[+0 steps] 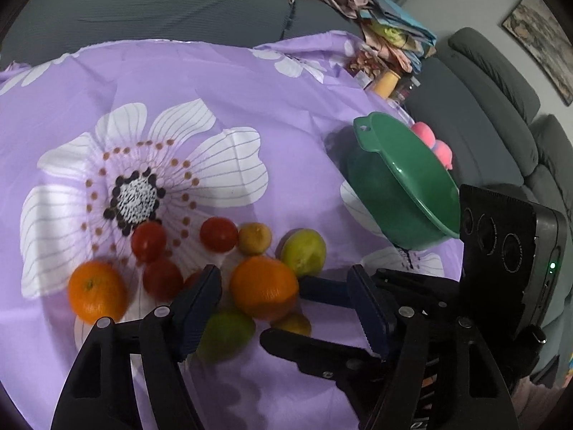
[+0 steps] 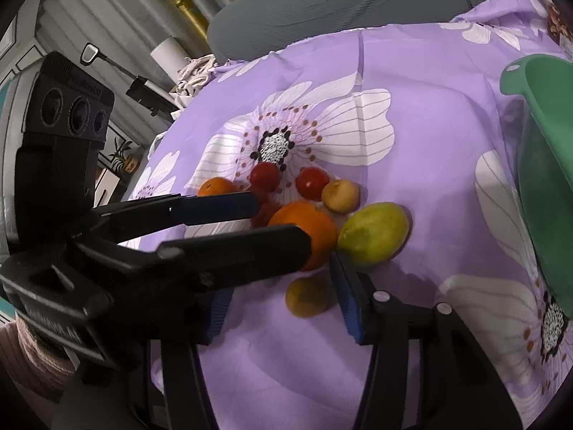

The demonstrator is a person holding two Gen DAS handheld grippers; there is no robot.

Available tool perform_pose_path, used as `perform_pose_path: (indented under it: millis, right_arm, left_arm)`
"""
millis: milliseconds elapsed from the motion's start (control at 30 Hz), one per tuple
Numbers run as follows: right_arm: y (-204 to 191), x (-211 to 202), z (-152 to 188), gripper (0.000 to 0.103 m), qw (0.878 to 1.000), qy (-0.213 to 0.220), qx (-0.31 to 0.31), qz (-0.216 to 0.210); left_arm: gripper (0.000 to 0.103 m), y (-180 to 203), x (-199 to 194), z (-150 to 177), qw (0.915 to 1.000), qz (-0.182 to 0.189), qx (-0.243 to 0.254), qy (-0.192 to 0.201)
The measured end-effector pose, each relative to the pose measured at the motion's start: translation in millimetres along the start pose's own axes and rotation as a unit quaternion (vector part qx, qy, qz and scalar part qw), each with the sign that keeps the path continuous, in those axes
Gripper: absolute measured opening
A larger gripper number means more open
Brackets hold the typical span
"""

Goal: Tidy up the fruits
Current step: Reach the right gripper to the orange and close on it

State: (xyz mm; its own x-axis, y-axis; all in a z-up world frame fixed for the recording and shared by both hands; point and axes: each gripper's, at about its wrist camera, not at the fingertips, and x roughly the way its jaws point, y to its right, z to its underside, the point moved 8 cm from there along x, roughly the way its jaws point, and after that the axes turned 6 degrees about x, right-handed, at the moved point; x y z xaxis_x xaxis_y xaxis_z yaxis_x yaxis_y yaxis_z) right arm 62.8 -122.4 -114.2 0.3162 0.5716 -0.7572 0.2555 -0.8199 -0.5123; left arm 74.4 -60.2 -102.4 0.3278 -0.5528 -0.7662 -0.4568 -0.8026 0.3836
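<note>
Purple flowered cloth (image 1: 222, 82) covers my counter. The green bowl (image 1: 404, 179) sits at two o'clock, the fruit heaped at the centre. My left gripper (image 1: 283, 297) has jaws wide around the big orange (image 1: 263, 286), not touching. My right gripper (image 2: 283, 297) hangs wide over a small yellow fruit (image 2: 308, 297). Closing crowded like this, I risk knocking the lime (image 1: 225, 335) rolling.

Oranges (image 1: 264, 286), tomatoes (image 1: 218, 234), green-yellow fruits (image 1: 303, 252) clustered loose on purple cloth, w/ green bowl (image 1: 401, 182) nearby.
</note>
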Motion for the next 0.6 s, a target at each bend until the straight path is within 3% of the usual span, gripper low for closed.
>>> perform_pose_path:
  millis: [133, 600]
  right_arm:
    - [1.6, 8.1, -5.7, 0.051, 1.0, -0.006, 0.001, 0.004]
    - [11.3, 21.8, -11.6, 0.043, 1.0, -0.014, 0.022, -0.017]
  left_arm:
    - [0.064, 0.6, 8.2, -0.1, 0.9998, 0.004, 0.007, -0.017]
    - [0.059, -6.9, 19.4, -0.8, 0.9991, -0.02, 0.006, -0.038]
